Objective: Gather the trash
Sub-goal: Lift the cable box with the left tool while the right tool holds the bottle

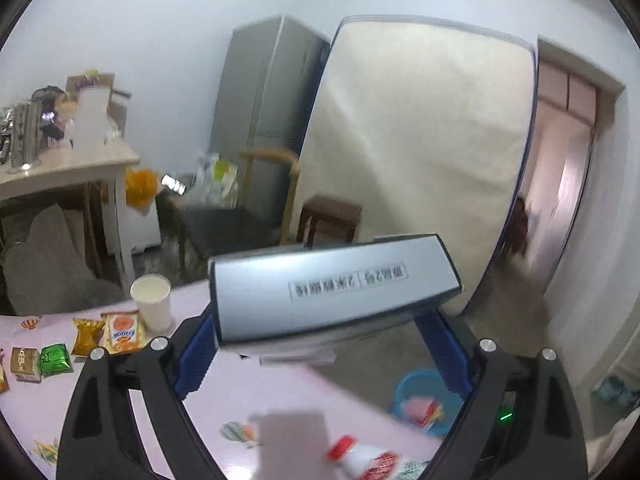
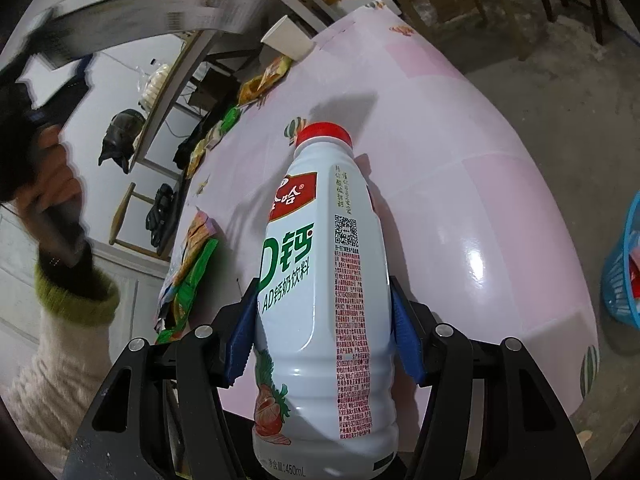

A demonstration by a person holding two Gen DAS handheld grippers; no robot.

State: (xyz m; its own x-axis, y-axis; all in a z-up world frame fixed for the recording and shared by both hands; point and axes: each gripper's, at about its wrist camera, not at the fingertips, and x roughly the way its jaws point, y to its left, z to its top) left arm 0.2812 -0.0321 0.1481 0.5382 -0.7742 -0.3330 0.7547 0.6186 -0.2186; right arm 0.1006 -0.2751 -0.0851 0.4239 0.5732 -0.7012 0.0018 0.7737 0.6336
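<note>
As it tilts forward, the bottle (image 2: 324, 280) sits clamped in the right gripper (image 2: 326, 320)

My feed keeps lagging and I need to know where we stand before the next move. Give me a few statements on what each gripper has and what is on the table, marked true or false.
1. The right gripper is closed on a white milk-drink bottle with a red cap. True.
2. The left gripper is empty. False: a silver box sits between its blue pads.
3. A white paper cup stands on the pink tablecloth. True.
4. The blue basket stands on the table. False: it sits on the floor beside it.
5. Snack packets lie near the cup. True.
</note>
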